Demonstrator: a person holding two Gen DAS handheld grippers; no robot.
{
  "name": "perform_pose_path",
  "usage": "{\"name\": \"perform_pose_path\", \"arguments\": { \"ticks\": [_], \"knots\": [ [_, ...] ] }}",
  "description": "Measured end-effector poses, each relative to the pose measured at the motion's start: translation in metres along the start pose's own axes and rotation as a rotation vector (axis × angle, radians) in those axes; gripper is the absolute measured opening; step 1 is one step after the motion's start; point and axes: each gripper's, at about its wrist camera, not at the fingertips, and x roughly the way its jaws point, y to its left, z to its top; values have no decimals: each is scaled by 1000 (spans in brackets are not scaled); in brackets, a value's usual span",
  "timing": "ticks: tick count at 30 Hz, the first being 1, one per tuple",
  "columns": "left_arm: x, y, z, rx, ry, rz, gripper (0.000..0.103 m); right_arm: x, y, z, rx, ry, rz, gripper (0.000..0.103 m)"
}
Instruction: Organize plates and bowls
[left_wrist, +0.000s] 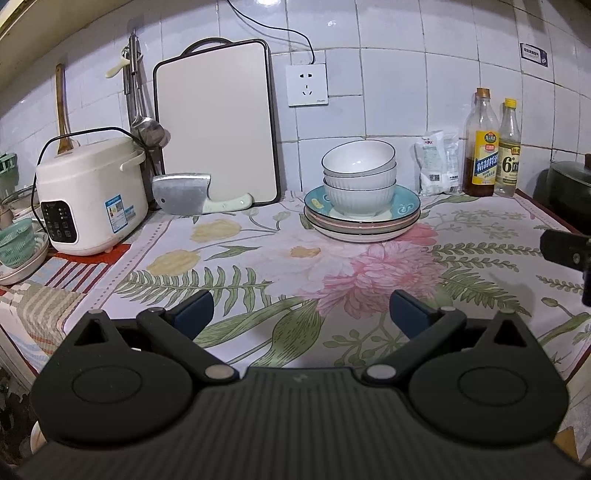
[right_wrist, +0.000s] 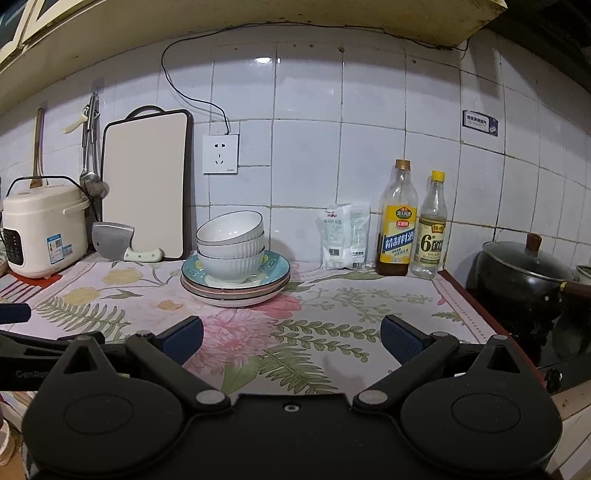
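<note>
Left gripper (left_wrist: 301, 306) and right gripper (right_wrist: 291, 332), fingers spread wide, both empty.

The bowls (left_wrist: 359, 177) hide the plates' (left_wrist: 362, 218) centres (count unclear).

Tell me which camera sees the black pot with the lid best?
The right wrist view: the black pot shows whole there, with its lid and knob, beside the counter's right end. The left wrist view catches only a dark slice of it at the right edge.
</note>
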Motion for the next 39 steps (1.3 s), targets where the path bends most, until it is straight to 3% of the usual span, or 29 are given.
{"name": "perform_pose_path", "arguments": {
  "ticks": [39],
  "knots": [
    [-4,4,-2,-21,-27,13,103,6,1,-7,14,21,-8,103]
  ]
}}
